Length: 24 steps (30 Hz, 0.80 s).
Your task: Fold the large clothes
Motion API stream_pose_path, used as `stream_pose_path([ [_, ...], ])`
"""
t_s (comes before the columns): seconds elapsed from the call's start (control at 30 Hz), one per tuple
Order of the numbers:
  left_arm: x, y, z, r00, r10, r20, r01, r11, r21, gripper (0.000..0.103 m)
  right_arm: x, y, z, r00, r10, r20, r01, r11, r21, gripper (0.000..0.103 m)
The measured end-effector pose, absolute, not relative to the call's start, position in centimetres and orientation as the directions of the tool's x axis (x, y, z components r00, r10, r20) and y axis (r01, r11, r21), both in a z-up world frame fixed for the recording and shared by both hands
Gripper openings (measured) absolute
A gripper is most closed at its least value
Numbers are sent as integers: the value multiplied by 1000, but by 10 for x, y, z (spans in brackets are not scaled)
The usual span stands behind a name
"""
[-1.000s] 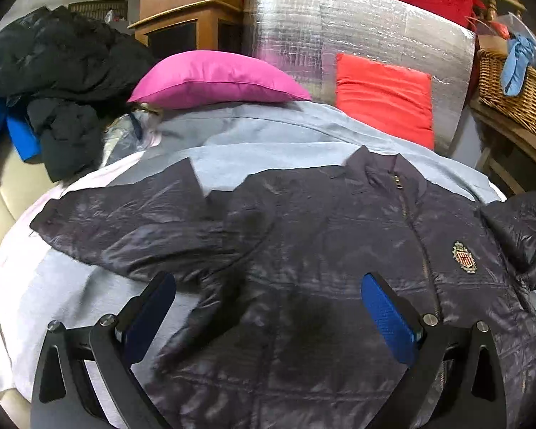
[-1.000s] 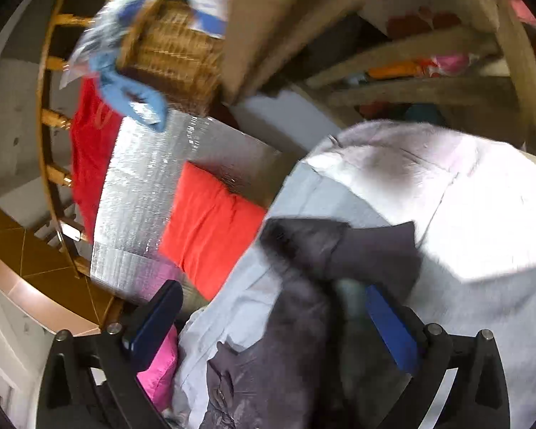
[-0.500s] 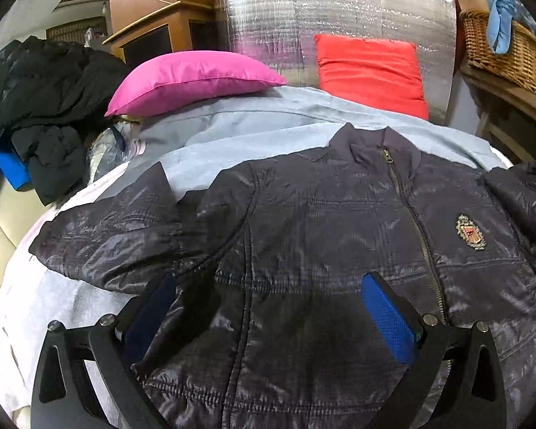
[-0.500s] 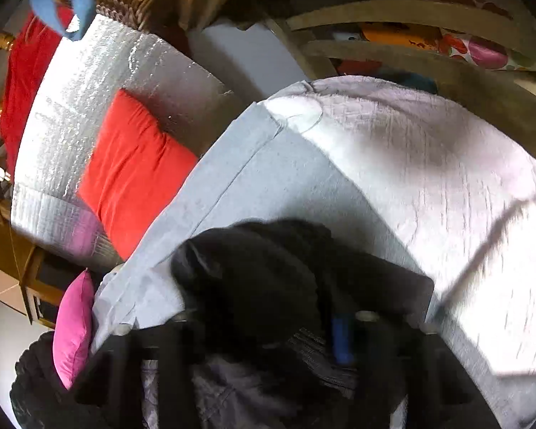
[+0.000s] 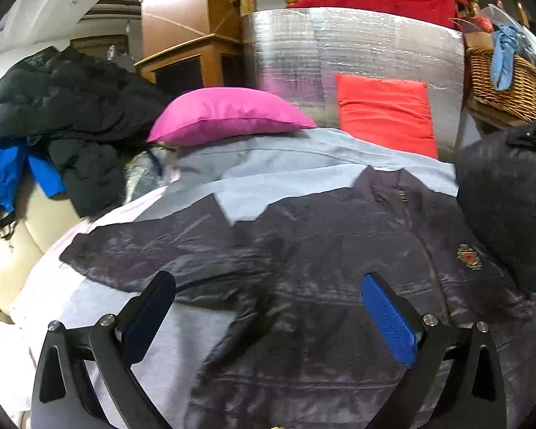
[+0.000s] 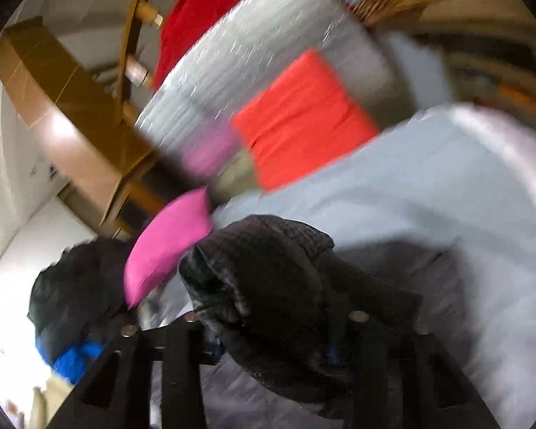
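The jacket (image 5: 339, 268) lies face up on the grey sheet (image 5: 268, 157), spread over the middle and the 3 o'clock half of the left wrist view, with the collar toward 12 o'clock and the zip running down toward 5 o'clock. One sleeve (image 5: 153, 250) is stretched flat toward 9 o'clock. The other sleeve (image 5: 500, 207) is lifted at 3 o'clock and hangs as a dark bundle.

The right gripper (image 6: 271, 343) has this raised sleeve between its jaws. They stand about half open because the thick bunch of fabric fills them, and they have just opened a little around it. The picture is blurred, so I cannot tell how firmly the pads press, but the sleeve is carried up, so I judge it is held.

The left gripper (image 5: 268, 311) hovers over the lower body of the jacket, near the armpit of the flat sleeve. Its jaws are wide open and nothing is between them.

I judge the jacket is light and soft, with thin padding. The shell is shiny, so it will probably slip between the pads and slide on the sheet when one side is pulled. It has no stiffness, so any part not held will sag. The padding springs back, so a fold may open again if it is not pressed flat.

Good places to take hold, in my opinion, are the cuffs, the hem corners and the shoulder seams, where the fabric is doubled. The pink pillow (image 5: 225, 114) at 12 o'clock is well apart and should not disturb.
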<state>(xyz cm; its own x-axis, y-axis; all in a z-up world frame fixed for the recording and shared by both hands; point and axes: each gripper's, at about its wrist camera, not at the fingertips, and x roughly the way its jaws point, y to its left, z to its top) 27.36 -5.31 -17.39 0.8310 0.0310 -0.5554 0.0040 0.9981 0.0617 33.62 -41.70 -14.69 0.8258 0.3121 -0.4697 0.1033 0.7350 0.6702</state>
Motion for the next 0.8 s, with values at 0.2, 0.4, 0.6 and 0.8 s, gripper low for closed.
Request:
stream_pose_path([
  [0.2,275,-39,-179,816,41,-576,-26,999,35,103,342,-360,-218,745,474,-470,134,584,801,77],
  [0.4,284,-69,-187,788,-63,-613,70,997,-12,103,310,-387,-217,754,532,-386,56,533,844,80],
  [0.6,295,-126,-177,731,-219,-646,186,975,-120,103,253,-483,-203,852,219,-476,225,667,710,92],
  [0.8,316,-199,-203,651,-203,-732,283,959,-15,103,249,-536,-254,820,159,-550,359,606,710,92],
])
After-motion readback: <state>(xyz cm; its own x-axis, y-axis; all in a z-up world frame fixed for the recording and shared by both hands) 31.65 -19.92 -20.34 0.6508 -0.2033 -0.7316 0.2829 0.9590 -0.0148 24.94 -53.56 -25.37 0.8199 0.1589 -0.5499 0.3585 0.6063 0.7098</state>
